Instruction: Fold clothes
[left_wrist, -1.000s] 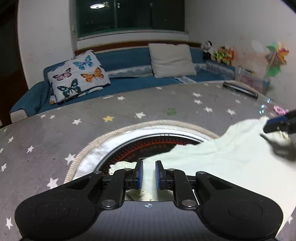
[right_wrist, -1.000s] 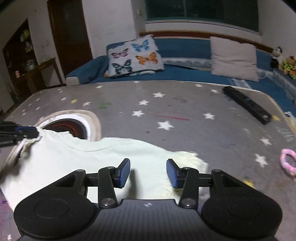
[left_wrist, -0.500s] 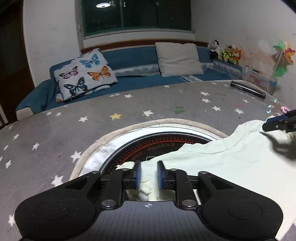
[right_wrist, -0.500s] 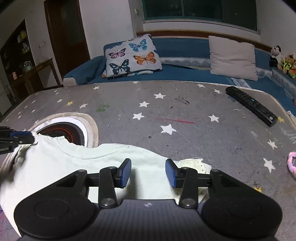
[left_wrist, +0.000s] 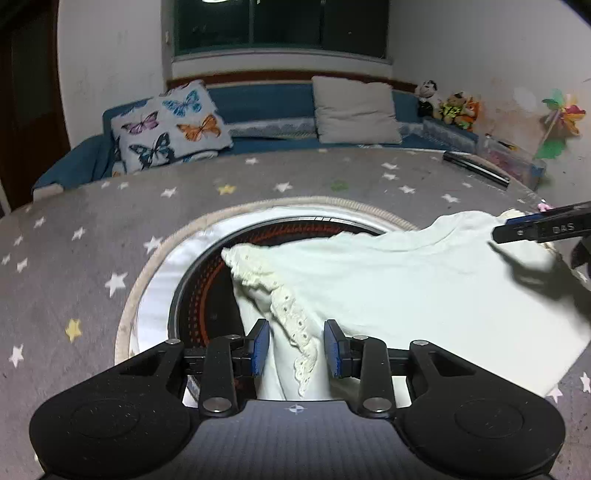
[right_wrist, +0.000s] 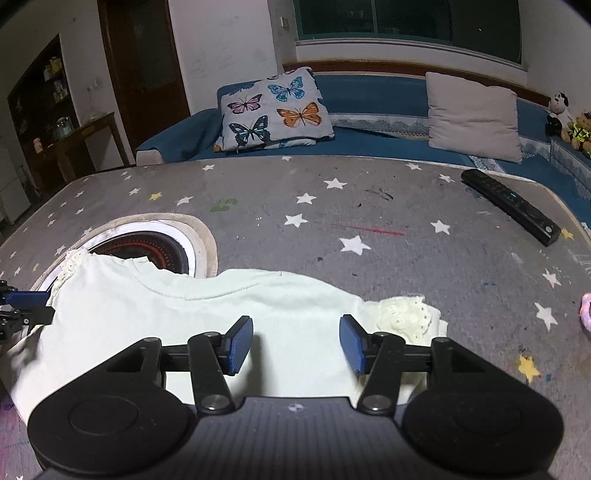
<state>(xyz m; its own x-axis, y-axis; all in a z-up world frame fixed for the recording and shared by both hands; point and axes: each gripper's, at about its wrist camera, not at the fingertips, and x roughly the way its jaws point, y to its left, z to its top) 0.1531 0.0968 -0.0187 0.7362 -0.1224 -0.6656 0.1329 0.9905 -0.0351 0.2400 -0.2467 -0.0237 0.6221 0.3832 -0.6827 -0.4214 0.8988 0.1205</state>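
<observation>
A pale cream shirt (left_wrist: 388, 280) with lace-trimmed sleeves lies flat on the grey star-patterned table (left_wrist: 74, 258), its left shoulder over a round recessed burner (left_wrist: 207, 280). My left gripper (left_wrist: 295, 347) is low at the left sleeve; its jaws are opening, and the lace trim (left_wrist: 295, 325) lies loose between the blue pads, untouched. My right gripper (right_wrist: 295, 343) hovers over the shirt (right_wrist: 184, 317) near the right lace sleeve (right_wrist: 406, 314); its jaws are opening too, with only flat cloth below them. Each gripper shows at the edge of the other's view: the right gripper (left_wrist: 535, 229), the left gripper (right_wrist: 22, 306).
A black remote control (right_wrist: 509, 205) lies at the table's far right, and a pink ring (right_wrist: 585, 314) at the right edge. Behind the table runs a blue sofa with a butterfly cushion (right_wrist: 275, 107), a grey cushion (right_wrist: 474, 116) and soft toys (left_wrist: 447, 103).
My left gripper's jaws have parted and let go of the lace sleeve, and the gripper has drawn back from the burner. My right gripper's jaws have widened slightly in place.
</observation>
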